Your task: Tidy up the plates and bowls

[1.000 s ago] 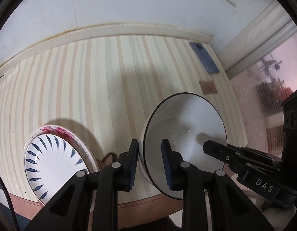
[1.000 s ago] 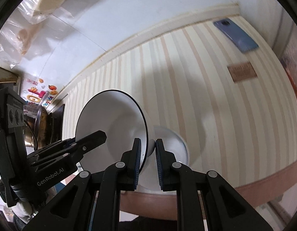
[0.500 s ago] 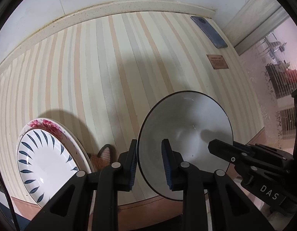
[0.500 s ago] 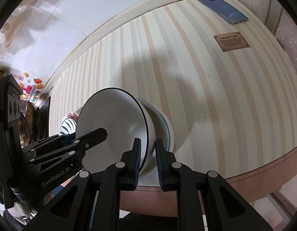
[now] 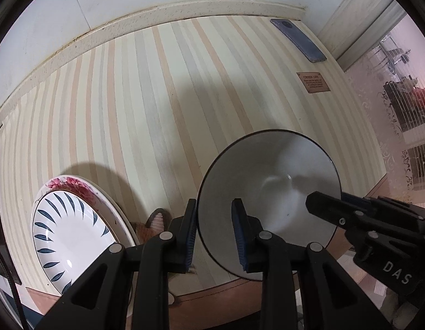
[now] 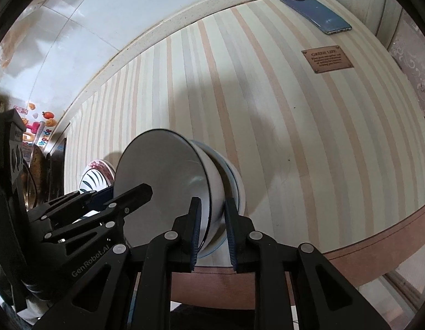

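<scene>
A white bowl with a dark rim (image 5: 267, 192) (image 6: 168, 189) is nested in a second, blue-rimmed bowl (image 6: 234, 181) near the table's front edge. My left gripper (image 5: 213, 233) straddles the top bowl's near-left rim, one finger inside and one outside, with a gap showing. My right gripper (image 6: 211, 227) straddles both bowls' right rims, jaws slightly apart. A plate with blue leaf marks (image 5: 66, 233) lies on a pink-flowered plate (image 5: 72, 184) at the front left, also seen in the right wrist view (image 6: 95, 178).
The striped tabletop (image 5: 162, 104) runs back to a white wall. A blue phone (image 5: 297, 40) (image 6: 315, 13) lies at the far right, a small brown plaque (image 5: 312, 82) (image 6: 326, 59) nearer. The table's brown front edge (image 6: 377, 233) curves close below.
The top bowl has come down into the blue-rimmed bowl and sits nested. Both grippers have widened a little around the rims; the cameras tilted further down over the table.
</scene>
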Available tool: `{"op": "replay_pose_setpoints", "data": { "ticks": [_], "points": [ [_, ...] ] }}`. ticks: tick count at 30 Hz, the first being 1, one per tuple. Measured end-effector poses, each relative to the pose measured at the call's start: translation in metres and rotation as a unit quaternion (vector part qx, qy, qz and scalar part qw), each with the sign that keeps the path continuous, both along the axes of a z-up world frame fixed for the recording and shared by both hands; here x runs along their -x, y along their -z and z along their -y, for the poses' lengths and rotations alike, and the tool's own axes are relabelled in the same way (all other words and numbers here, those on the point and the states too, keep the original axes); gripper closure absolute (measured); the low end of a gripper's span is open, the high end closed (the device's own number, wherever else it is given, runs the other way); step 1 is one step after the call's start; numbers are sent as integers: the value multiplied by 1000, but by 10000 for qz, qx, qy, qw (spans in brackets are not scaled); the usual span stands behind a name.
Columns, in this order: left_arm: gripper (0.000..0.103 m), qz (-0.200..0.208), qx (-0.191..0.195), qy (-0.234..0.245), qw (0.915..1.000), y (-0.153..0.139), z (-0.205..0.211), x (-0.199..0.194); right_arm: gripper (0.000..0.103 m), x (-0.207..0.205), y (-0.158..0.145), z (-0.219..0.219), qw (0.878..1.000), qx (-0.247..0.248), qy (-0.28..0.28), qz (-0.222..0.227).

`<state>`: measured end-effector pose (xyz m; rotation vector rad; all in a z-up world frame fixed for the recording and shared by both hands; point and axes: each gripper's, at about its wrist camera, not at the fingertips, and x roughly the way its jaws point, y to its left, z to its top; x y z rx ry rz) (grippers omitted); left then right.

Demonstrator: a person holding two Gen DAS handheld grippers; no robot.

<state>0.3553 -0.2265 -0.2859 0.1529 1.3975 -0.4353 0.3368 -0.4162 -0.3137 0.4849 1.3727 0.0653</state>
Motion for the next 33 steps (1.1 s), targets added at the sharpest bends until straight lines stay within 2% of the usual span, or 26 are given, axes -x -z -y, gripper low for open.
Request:
{"op": "replay_pose_setpoints", "data": {
  "ticks": [7, 9, 11, 15, 17, 18, 20, 21, 22, 27, 29, 33],
  "points": [
    [80, 27, 52, -72, 10000, -14, -9, 5, 72, 5, -6, 1, 10000, -14, 43, -29],
    [80, 108, 120, -79, 9998, -25, -14, 9, 65, 8, -10, 1, 10000, 1, 36, -13],
    [80, 201, 189, -76, 9996, -38, -21, 14, 53, 15, -21, -1, 9999, 103, 21, 57],
    [72, 386, 377, -25, 9985, -64, -36, 29, 39, 33, -51, -9, 9988, 373, -40, 324],
    [71, 502, 418, 39, 9979, -77, -43, 38, 16, 44, -68, -13, 9980, 449, -57, 434],
    [70, 550, 418, 64, 9976, -82, -45, 41, 14, 49, -75, -15, 9976, 480, -80, 493],
    [53, 611, 483, 124, 9969, -93, -51, 49, 12, 59, -91, -20, 9963, 595, -135, 611],
    [32, 632, 532, 135, 9965, -98, -54, 52, 10, 64, -98, -23, 9958, 627, -174, 638],
    [22, 669, 568, 128, 9961, -101, -56, 55, 10, 69, -104, -24, 9956, 645, -163, 654],
    [21, 799, 820, 67, 9934, -126, -67, 65, 8, 87, -134, -31, 9928, 817, -140, 866],
    [12, 784, 915, 45, 9927, -132, -69, 65, 6, 93, -145, -31, 9910, 894, -126, 983],
    [11, 808, 1055, 22, 9911, -142, -69, 63, 6, 102, -161, -25, 9915, 707, -6, 1091]
  ]
}}
